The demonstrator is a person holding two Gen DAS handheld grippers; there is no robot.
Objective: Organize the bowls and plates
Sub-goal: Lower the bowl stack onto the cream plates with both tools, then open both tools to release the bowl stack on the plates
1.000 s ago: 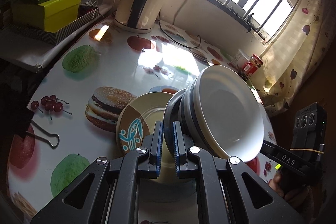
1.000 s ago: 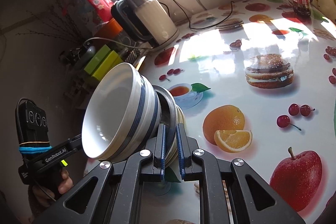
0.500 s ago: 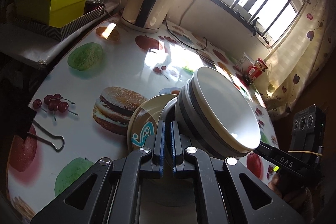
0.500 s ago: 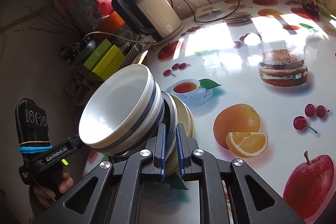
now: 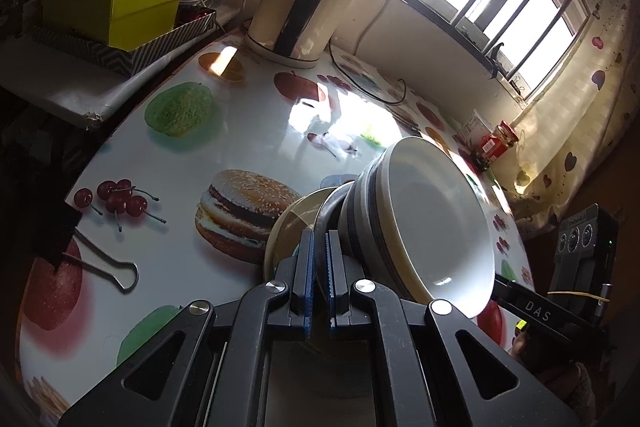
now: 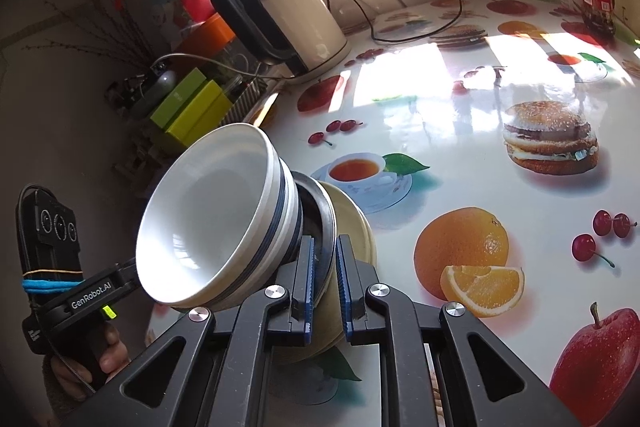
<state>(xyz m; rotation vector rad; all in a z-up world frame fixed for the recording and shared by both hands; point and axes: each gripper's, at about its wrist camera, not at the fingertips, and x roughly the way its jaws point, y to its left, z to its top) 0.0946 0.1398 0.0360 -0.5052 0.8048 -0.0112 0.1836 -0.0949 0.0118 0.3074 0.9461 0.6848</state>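
2 white bowls, blue-banded, nested, tilted, perhaps over steel dish

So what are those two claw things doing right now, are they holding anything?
Left gripper: closed on the metal plate's rim.
Right gripper: closed on the same plate's opposite rim, white bowl riding on it.

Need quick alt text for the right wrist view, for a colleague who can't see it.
The right gripper is shut on the rim of a metal dish carrying a tilted white bowl, above a cream plate. Behind: a fruit-print table and a kettle.
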